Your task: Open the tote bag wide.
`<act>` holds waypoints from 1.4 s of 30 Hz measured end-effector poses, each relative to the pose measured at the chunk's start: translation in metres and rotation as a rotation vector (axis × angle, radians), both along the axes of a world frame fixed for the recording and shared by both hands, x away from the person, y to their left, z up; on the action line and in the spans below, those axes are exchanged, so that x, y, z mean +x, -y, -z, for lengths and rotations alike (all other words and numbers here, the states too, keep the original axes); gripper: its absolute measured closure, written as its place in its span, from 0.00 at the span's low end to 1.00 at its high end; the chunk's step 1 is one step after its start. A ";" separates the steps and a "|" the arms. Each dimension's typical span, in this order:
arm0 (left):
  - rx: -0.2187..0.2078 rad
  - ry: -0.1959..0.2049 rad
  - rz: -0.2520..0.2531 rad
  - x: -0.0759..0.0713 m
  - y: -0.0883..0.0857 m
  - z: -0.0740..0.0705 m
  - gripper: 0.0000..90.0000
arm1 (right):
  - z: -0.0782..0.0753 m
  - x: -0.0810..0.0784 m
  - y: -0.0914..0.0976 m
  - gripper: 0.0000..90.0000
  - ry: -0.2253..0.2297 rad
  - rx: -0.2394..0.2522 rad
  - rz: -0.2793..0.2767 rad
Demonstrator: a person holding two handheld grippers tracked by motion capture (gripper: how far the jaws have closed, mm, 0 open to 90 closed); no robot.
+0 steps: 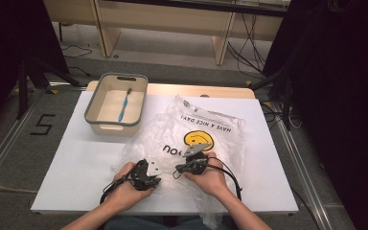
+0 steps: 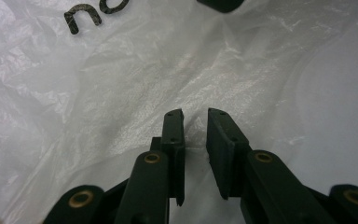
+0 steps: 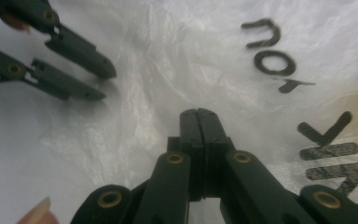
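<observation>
A crumpled clear plastic bag (image 1: 206, 129) with a yellow smiley and black lettering lies on the white table. My left gripper (image 1: 156, 180) rests at the bag's near left edge. In the left gripper view its jaws (image 2: 196, 114) stand a narrow gap apart over the film (image 2: 121, 70), and the pads press on nothing. My right gripper (image 1: 178, 168) is on the bag's near middle. In the right gripper view its jaws (image 3: 198, 111) are closed tip to tip on the film (image 3: 168, 60), with creases running to them. The left gripper (image 3: 103, 84) shows there at upper left.
A beige basin with a grey rim (image 1: 116, 76) stands at the table's far left and holds a blue toothbrush (image 1: 123, 105). Bare white tabletop (image 1: 76, 158) lies left of the bag. Black tape marks a 5 on the floor (image 1: 43, 124) left of the table.
</observation>
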State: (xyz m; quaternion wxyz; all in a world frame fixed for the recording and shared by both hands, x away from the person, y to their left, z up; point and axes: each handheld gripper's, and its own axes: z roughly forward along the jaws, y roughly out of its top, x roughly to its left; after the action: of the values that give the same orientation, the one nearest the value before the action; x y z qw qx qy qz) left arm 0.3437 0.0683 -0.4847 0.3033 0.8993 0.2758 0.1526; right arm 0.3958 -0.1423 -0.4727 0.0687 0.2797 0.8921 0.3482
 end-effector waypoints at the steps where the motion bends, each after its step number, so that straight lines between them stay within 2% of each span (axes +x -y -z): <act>1: 0.001 0.003 0.000 0.000 0.000 0.000 0.85 | -0.003 0.000 0.001 1.00 0.011 0.013 0.009; 6: 0.012 0.008 0.004 -0.001 0.001 0.000 0.87 | -0.017 0.002 0.009 1.00 0.057 0.094 0.059; 9: 0.012 0.010 0.005 -0.001 0.001 0.000 0.87 | -0.029 0.002 0.013 1.00 0.111 0.124 0.079; 11: 0.015 0.013 0.007 -0.001 0.002 0.000 0.87 | -0.043 0.002 0.015 1.00 0.175 0.157 0.086; 12: 0.016 0.015 0.007 -0.002 0.002 0.000 0.87 | -0.043 0.002 0.015 1.00 0.175 0.157 0.086; 13: 0.019 0.017 0.007 -0.002 0.002 0.000 0.87 | -0.052 0.003 0.016 1.00 0.205 0.179 0.096; 15: 0.025 0.020 0.009 -0.002 0.003 0.000 0.87 | -0.055 0.003 0.016 1.00 0.215 0.185 0.099; 17: 0.024 0.022 0.008 -0.002 0.003 0.000 0.87 | -0.064 0.004 0.019 1.00 0.249 0.210 0.115; 19: 0.026 0.024 0.008 -0.003 0.003 0.000 0.87 | -0.067 0.004 0.019 1.00 0.259 0.220 0.120; 22: 0.022 0.029 0.005 -0.003 0.004 0.000 0.87 | -0.079 0.007 0.023 1.00 0.300 0.252 0.151; 29: 0.036 0.039 0.012 -0.004 0.004 0.000 0.87 | -0.089 0.014 0.025 1.00 0.334 0.285 0.181; 42: 0.052 0.050 0.015 -0.005 0.005 -0.001 0.85 | -0.101 0.019 0.020 1.00 0.369 0.315 0.188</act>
State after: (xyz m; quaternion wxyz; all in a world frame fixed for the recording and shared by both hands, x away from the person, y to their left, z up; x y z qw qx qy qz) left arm 0.3390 0.0637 -0.4836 0.2878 0.9048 0.2573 0.1800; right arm 0.4146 -0.1627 -0.3721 0.2179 0.3002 0.7692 0.5203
